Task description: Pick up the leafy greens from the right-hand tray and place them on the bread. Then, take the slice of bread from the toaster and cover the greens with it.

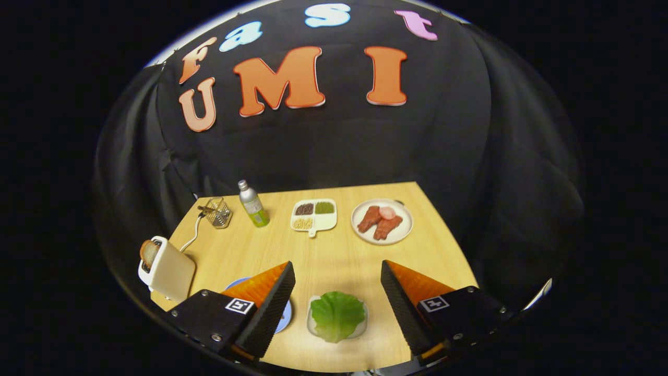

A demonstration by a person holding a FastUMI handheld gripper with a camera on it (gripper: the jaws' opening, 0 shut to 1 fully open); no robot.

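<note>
Green leaf point(337, 314) fills its tray point(364, 325) between parted tongs point(338, 286).

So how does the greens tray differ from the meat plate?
The greens tray lies between the open gripper fingers; the meat plate sits well beyond them. The tray holds one green leaf, the plate reddish meat pieces. The leaf nearly covers its tray; the plate's rim shows all round. Both are white, on the table.
</note>
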